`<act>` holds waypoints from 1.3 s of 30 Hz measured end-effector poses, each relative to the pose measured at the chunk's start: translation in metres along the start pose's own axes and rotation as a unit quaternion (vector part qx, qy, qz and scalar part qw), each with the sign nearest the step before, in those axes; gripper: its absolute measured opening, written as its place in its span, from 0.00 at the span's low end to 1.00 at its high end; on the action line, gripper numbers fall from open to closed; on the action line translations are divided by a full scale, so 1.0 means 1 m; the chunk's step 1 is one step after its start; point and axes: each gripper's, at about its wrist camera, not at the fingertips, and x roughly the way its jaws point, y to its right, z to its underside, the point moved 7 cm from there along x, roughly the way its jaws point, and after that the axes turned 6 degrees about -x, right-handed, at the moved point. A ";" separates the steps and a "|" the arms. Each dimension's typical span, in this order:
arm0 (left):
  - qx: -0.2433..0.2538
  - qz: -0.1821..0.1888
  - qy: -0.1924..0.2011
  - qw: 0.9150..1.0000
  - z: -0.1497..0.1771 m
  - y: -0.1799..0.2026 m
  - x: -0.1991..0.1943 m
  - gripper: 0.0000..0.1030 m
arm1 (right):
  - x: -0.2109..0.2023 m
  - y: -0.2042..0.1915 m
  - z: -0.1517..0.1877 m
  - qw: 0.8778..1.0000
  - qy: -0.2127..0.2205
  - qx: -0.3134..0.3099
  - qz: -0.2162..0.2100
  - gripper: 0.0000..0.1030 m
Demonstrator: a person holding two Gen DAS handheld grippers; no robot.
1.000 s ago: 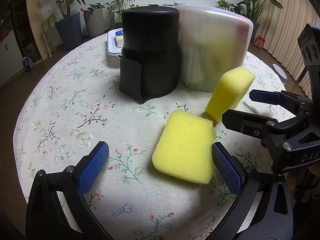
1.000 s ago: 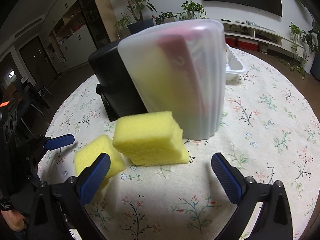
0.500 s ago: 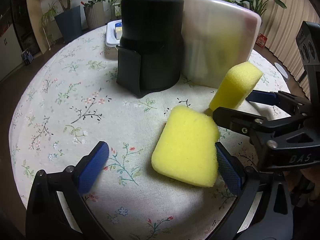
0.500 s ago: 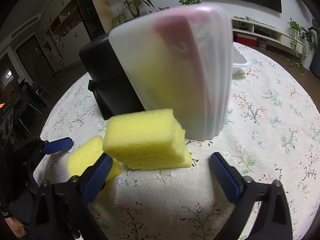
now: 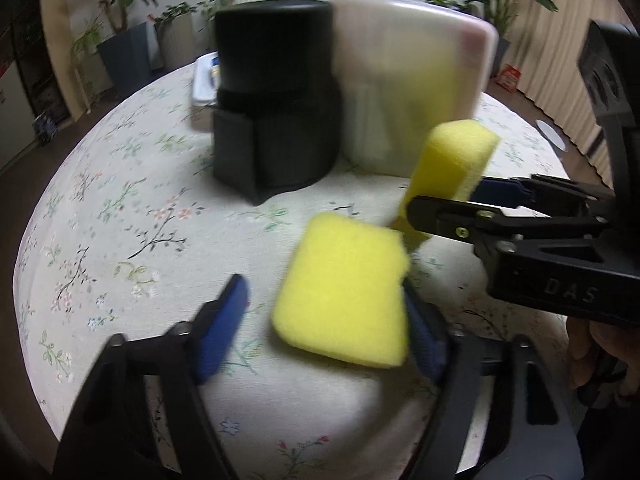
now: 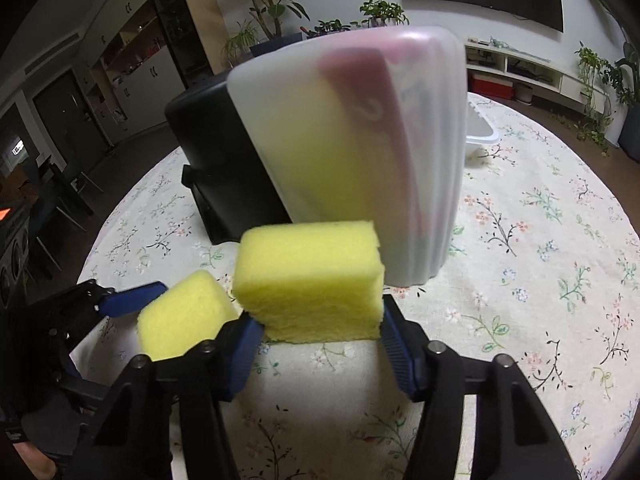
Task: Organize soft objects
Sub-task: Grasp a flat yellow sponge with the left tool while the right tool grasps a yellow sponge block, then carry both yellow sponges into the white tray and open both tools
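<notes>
Two yellow sponges are on the flowered round table (image 5: 120, 208). One sponge (image 5: 344, 288) lies flat between the fingers of my left gripper (image 5: 324, 320); its right pad touches the sponge edge, its left pad is still apart. It also shows in the right wrist view (image 6: 184, 316). The other sponge (image 6: 312, 280) stands on edge, and my right gripper (image 6: 316, 340) has both pads against its sides. In the left wrist view this sponge (image 5: 452, 164) stands upright between the right gripper's fingers (image 5: 448, 208).
A black cylindrical container (image 5: 272, 108) and a translucent white bin (image 6: 360, 152) holding yellow and pink items stand behind the sponges. A small white tray (image 5: 204, 80) lies further back. Potted plants and furniture surround the table.
Both grippers have narrowed. The right one has closed in from wide open onto the upright sponge. The left one has moved forward around the flat sponge and partly closed.
</notes>
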 end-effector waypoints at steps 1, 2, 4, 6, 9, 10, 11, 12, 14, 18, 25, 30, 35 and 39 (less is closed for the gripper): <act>0.002 0.006 0.001 1.000 0.001 0.003 -0.002 0.55 | -0.001 0.000 0.001 1.000 0.001 0.001 -0.001 0.55; 0.003 0.010 0.002 1.000 0.001 0.005 -0.003 0.50 | -0.003 0.000 0.002 1.000 0.001 0.004 -0.003 0.55; 0.004 0.011 0.002 1.000 0.003 0.006 -0.004 0.48 | -0.008 0.002 0.003 1.000 0.003 0.007 -0.005 0.54; -0.005 0.020 0.003 1.000 0.003 0.006 -0.007 0.46 | -0.013 0.002 0.005 1.000 0.005 0.010 -0.009 0.53; -0.013 0.024 0.010 1.000 0.002 0.003 -0.014 0.45 | -0.023 0.003 0.007 1.000 0.010 0.015 -0.011 0.53; -0.016 0.026 0.013 0.999 0.001 0.002 -0.018 0.45 | -0.027 0.004 0.008 1.000 0.013 0.016 -0.012 0.53; -0.019 0.027 0.016 0.999 0.002 0.001 -0.022 0.45 | -0.032 0.005 0.008 1.000 0.015 0.018 -0.012 0.53; -0.022 0.028 0.018 0.999 0.003 0.000 -0.026 0.45 | -0.036 0.006 0.009 1.000 0.016 0.019 -0.011 0.53; -0.027 0.029 0.019 0.999 0.005 -0.003 -0.032 0.45 | -0.044 0.008 0.012 1.000 0.016 0.020 -0.011 0.53; -0.044 0.027 0.023 0.998 0.010 -0.014 -0.046 0.45 | -0.061 0.016 0.020 1.000 0.015 0.018 -0.002 0.53; -0.069 0.026 0.040 0.996 0.005 -0.028 -0.081 0.45 | -0.088 0.035 0.030 1.000 0.010 0.025 0.008 0.53; -0.078 0.030 0.057 0.995 -0.007 -0.036 -0.104 0.45 | -0.110 0.044 0.029 1.000 0.007 0.018 0.016 0.53; -0.081 0.016 0.075 0.994 -0.032 -0.056 -0.121 0.45 | -0.131 0.061 0.013 0.999 0.014 0.006 0.030 0.53; -0.074 -0.001 0.085 0.994 -0.056 -0.077 -0.135 0.45 | -0.149 0.082 -0.010 0.999 0.020 -0.011 0.049 0.53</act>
